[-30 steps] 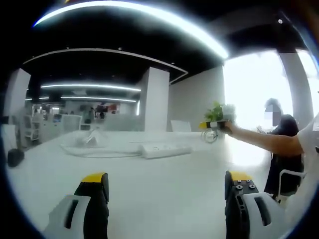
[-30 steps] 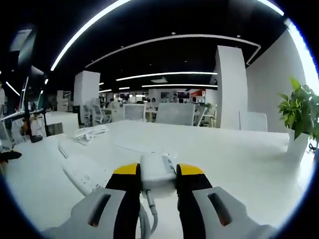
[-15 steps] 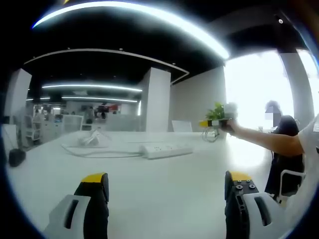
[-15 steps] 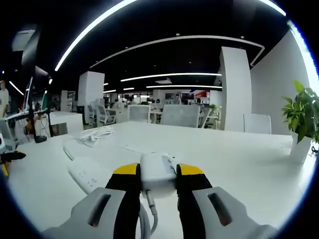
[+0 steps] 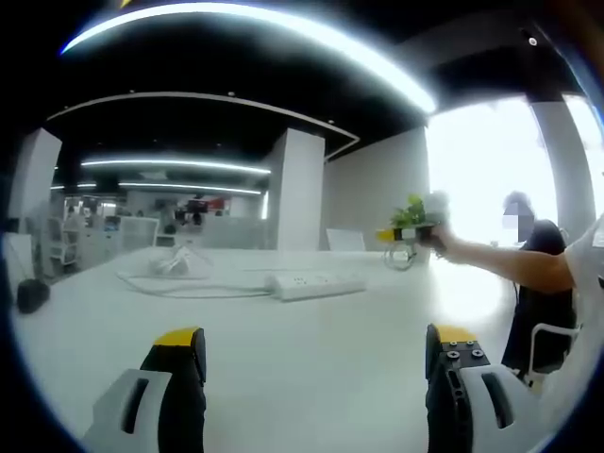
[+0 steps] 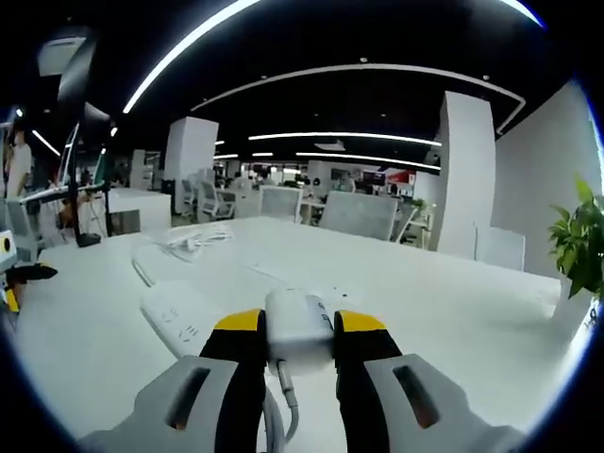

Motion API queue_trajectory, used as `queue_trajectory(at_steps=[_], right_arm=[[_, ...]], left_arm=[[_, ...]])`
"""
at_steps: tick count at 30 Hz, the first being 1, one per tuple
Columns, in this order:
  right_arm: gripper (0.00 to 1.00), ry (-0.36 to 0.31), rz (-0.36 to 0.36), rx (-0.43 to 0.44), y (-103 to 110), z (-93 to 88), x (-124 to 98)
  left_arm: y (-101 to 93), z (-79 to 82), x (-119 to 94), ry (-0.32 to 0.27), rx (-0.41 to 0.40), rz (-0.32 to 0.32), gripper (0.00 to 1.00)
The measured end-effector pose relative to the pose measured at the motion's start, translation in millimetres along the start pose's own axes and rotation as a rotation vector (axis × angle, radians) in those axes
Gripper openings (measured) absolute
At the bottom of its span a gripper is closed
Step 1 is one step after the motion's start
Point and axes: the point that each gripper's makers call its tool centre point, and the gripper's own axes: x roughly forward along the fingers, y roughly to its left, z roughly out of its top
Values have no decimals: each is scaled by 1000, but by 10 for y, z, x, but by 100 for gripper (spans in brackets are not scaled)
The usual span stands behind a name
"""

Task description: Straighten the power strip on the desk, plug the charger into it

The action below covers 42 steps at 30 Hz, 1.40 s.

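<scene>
I am looking across a large open office with white pillars, a dark ceiling crossed by curved light strips, and a long white desk (image 5: 311,359) that takes up the lower half of both views.

In the left gripper view my left gripper (image 5: 316,354) hangs low over the desk with its yellow-tipped jaws spread wide and nothing between them. The power strip (image 5: 314,283) lies flat on the desk well beyond the jaws, roughly midway across it. Its cord runs from its left end to a loose coil of white cable (image 5: 175,269) farther along the desk. To the right of the power strip, raised above the desk, my right gripper (image 5: 404,233) shows at the end of an outstretched arm (image 5: 500,266), with a potted plant (image 5: 412,213) just behind it.

In the right gripper view that gripper (image 6: 297,332) is clamped on the white charger (image 6: 298,330), which sits squarely between the two yellow tips, its thin cord dropping between the jaws. The power strip (image 6: 179,314) lies on the desk just to the left of the charger, apart from it. The plant's leaves (image 6: 578,247) stand far to the right of the power strip.
</scene>
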Motion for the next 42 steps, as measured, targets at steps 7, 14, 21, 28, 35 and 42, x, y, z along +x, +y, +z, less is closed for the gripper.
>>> queue_trajectory(at_steps=[7, 14, 21, 28, 35, 42], right_arm=[[26, 16, 37, -46, 121, 38, -7], [26, 36, 75, -104, 276, 63, -13], [26, 86, 98, -242, 471, 42, -29], [26, 100, 119, -301, 609, 39, -41], [26, 144, 140, -380, 710, 1, -17], [26, 179, 165, -443, 792, -3, 27]], left_arm=[[1, 4, 5, -1, -1, -1, 99], [-24, -7, 26, 4, 1, -9, 99], [-35, -10, 29, 5, 0, -11, 99], [-51, 2, 30, 5, 6, -16, 99], [-59, -4, 31, 5, 5, -17, 99], [-55, -4, 25, 5, 6, -16, 99]])
